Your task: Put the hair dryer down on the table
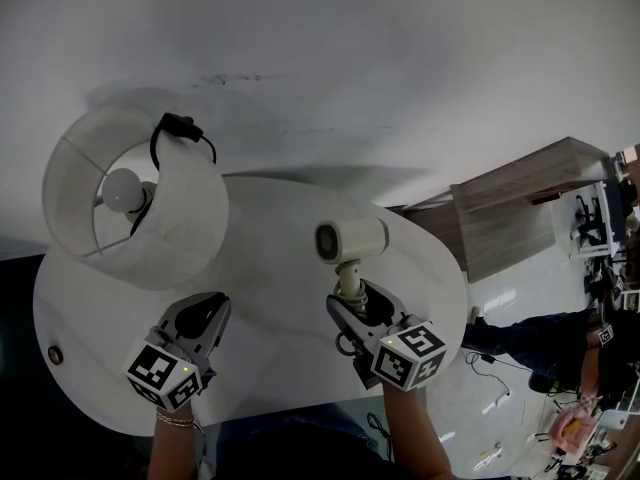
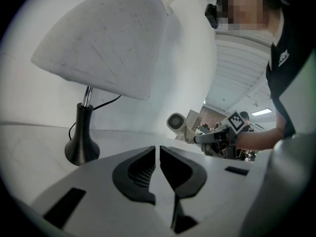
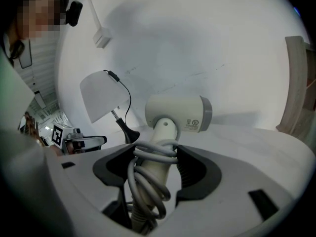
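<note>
Hair dryer (image 1: 350,240), cream plastic, hung over round white worktop (image 1: 270,368)
Right gripper (image 3: 155,157) fingers clamped its cord-wrapped handle for lowering; left gripper (image 2: 158,154) fingers were pressed together, empty.

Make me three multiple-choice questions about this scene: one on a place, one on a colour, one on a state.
1. Where is the cream plastic hair dryer? A) on the floor B) in the right tool C) in a drawer
2. What colour is the flared base of the white-shaded table lamp? A) red B) white C) black
3. How do the left tool's jaws stand? A) together, empty B) wide apart C) clamped on a cord
Answers: B, its jaws clamp the dryer; C, the base shows black; A, they nearly meet with nothing between.
</note>
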`<state>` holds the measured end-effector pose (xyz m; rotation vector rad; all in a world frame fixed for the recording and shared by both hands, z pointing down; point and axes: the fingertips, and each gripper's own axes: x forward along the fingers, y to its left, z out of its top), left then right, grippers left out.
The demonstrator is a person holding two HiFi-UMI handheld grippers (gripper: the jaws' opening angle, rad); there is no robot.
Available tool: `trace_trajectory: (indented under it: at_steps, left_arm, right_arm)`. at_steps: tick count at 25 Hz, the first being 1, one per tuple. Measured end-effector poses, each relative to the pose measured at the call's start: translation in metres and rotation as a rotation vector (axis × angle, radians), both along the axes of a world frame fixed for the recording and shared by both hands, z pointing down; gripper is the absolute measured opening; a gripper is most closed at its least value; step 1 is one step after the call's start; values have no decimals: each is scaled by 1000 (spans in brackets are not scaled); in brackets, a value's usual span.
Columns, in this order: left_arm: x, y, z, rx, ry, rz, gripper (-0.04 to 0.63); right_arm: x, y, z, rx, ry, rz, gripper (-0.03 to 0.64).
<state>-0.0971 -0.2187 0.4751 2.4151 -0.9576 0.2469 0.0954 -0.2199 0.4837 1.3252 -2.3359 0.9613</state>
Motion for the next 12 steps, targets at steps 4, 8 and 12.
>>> trace_trajectory:
  at_steps: [4, 8, 12]
  left_arm:
    - [0, -4, 9, -16, 1, -3, 41]
    - [-1, -7, 18, -41, 5, -24, 41]
    - [-1, -8, 26, -63, 10, -36, 41]
  right_arm:
    - [-2, -8, 12, -28, -14, 7, 281]
    - [-4, -17, 21, -39, -4, -4, 281]
    - [-8, -28, 30, -42, 21, -15, 281]
